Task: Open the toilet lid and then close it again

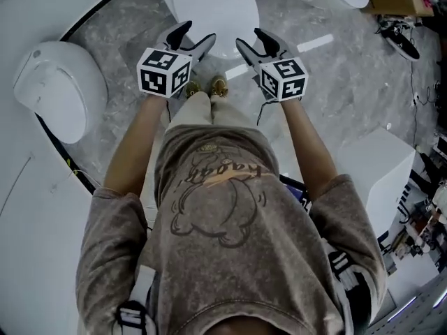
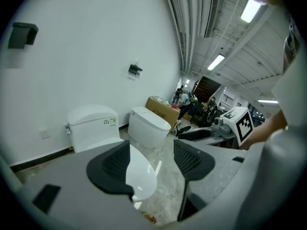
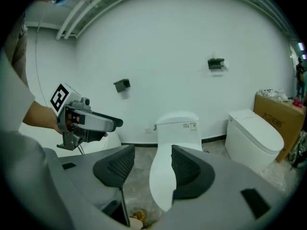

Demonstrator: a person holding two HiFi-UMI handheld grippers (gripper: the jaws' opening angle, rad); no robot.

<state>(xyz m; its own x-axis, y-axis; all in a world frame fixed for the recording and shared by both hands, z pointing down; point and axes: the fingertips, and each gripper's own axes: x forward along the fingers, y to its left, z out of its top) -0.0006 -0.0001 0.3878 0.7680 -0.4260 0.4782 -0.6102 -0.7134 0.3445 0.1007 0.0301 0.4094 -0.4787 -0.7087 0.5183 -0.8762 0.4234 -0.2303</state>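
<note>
While the person stands facing the toilet, the head view shows the left gripper [image 1: 196,38] and right gripper [image 1: 250,40] held side by side in front of the chest, well above the toilet lid [image 1: 216,7], which lies shut on the bowl. Both shoes [image 1: 206,87] stand just before the bowl on the grey marble floor [image 1: 335,75]. Left gripper view: jaws stand apart with nothing between them (no contact with anything). Through the gap the white lid shows below, with the tank [image 2: 93,124] behind it against the wall. A second toilet [image 2: 149,126] sits to its right, and a cardboard box [image 2: 162,110] beyond that. Right gripper view: jaws likewise spread and empty. The shut lid appears through the gap, tank upright behind it, second toilet off to the right.
</note>
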